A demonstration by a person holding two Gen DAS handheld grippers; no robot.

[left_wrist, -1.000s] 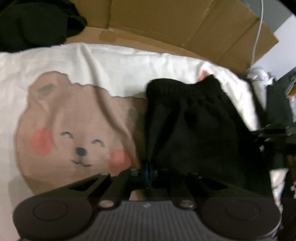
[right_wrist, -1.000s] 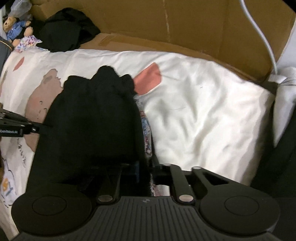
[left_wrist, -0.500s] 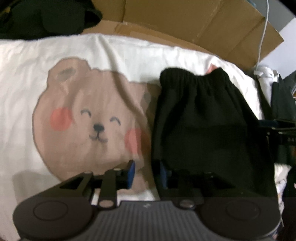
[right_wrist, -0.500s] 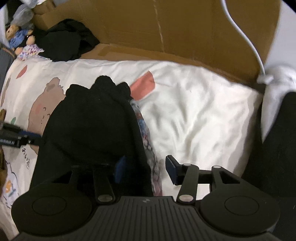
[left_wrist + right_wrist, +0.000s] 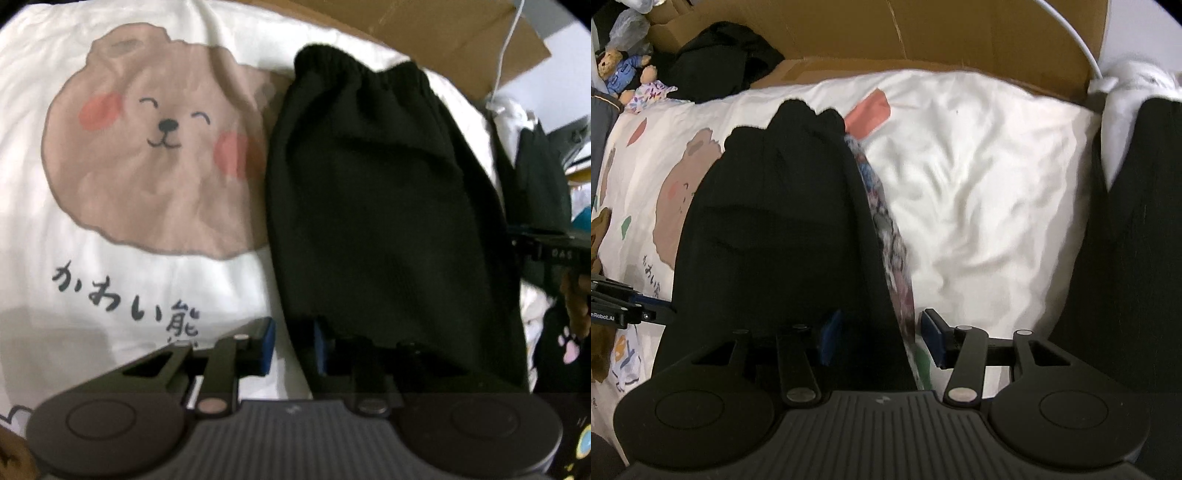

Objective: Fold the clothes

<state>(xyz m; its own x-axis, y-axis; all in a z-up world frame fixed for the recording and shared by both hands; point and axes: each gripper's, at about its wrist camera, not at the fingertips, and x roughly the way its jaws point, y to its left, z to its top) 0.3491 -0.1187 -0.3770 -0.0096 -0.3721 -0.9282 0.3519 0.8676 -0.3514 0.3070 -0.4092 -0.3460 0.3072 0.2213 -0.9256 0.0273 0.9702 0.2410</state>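
Lying flat: black garment on the white bear-print sheet, elastic waistband at the far end, folded into a long narrow shape.
Left gripper: jaws parted by a narrow gap, having just been closing; blue pads not pressing on anything.
Left gripper contact: near left edge of the black garment sits in the gap, right finger hidden behind the cloth; no pinch visible.
Right gripper: jaws spread about halfway, having just opened.
Right gripper contact: near right edge of the black garment between the fingers, left pad half sunk behind the cloth, right pad clear of it over the sheet.
Under the garment: strip of patterned fabric peeking out along its right edge.
Bear print: just left of the garment, touching its edge.
Behind the bed: cardboard wall, dark clothes pile and a small teddy bear at the far left.
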